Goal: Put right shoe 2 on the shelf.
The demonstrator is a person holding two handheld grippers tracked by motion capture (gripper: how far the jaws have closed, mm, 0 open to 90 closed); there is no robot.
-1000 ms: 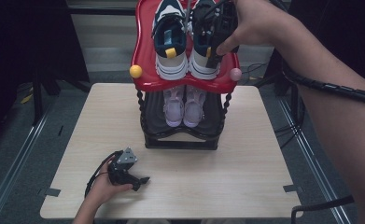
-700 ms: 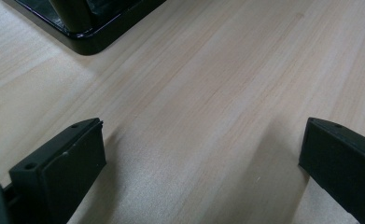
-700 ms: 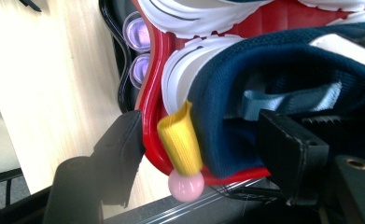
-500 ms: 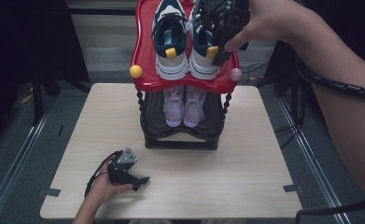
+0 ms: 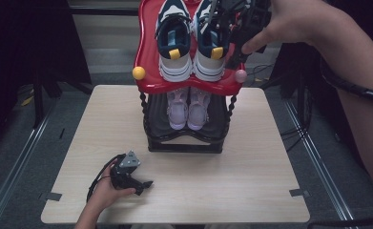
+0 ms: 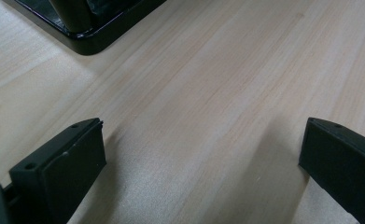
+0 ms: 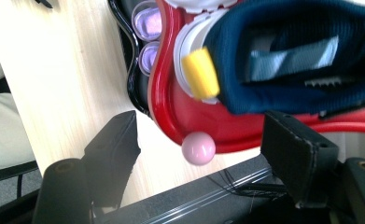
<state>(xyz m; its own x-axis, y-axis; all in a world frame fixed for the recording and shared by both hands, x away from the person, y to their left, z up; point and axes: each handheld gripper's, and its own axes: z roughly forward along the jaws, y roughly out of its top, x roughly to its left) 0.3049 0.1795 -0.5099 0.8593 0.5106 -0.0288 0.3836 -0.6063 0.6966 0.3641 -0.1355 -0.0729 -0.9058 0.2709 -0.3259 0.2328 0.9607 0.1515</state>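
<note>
1. Right gripper point(image 5: 236, 36) – held beside the right navy-and-white sneaker point(image 5: 209, 40) on the red plastic top shelf point(image 5: 148, 62) of the shoe rack; jaws have just been opening, released, nothing between them.
2. Pink ball knob point(image 7: 198, 148) at the shelf's corner, just below the gripper.
3. Left gripper point(image 5: 143, 186) – on the pale wooden table point(image 5: 251, 181) before the rack, jaws spread, empty.
</note>
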